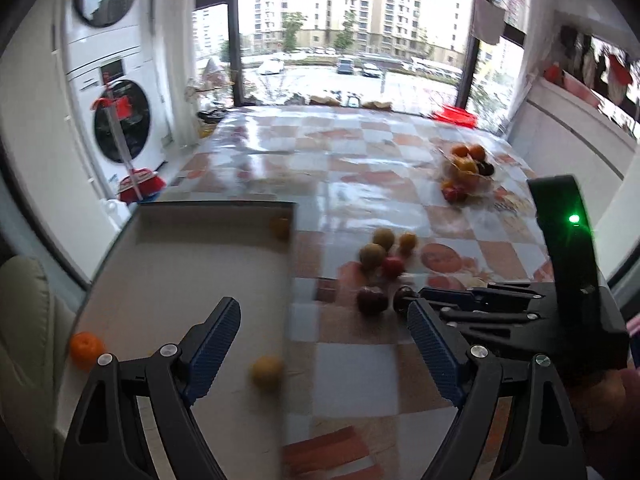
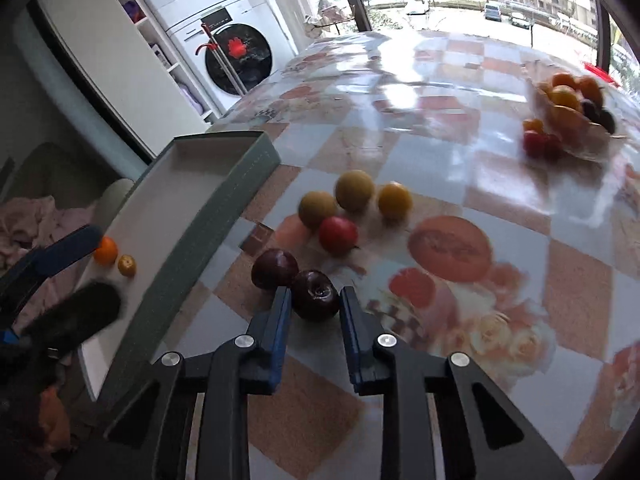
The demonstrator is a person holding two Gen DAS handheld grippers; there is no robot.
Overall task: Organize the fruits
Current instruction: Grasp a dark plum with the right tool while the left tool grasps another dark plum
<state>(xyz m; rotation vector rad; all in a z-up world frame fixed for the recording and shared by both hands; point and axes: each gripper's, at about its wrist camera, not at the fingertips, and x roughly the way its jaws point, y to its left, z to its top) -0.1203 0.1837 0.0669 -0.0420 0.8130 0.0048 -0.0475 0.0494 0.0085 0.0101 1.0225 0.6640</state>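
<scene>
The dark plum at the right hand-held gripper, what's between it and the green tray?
The other dark plum lies between the gripped plum and the tray, in the right wrist view.

Glossy plastic tablecloth point(image 2: 420, 80); matt tray point(image 2: 192, 184); shiny smooth plum point(image 2: 316, 294).

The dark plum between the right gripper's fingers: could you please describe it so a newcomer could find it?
On the checked tablecloth, right of the green tray, lies a loose fruit cluster. The dark plum is nearest the camera, its stem dimple showing, beside another plum turned away.
</scene>
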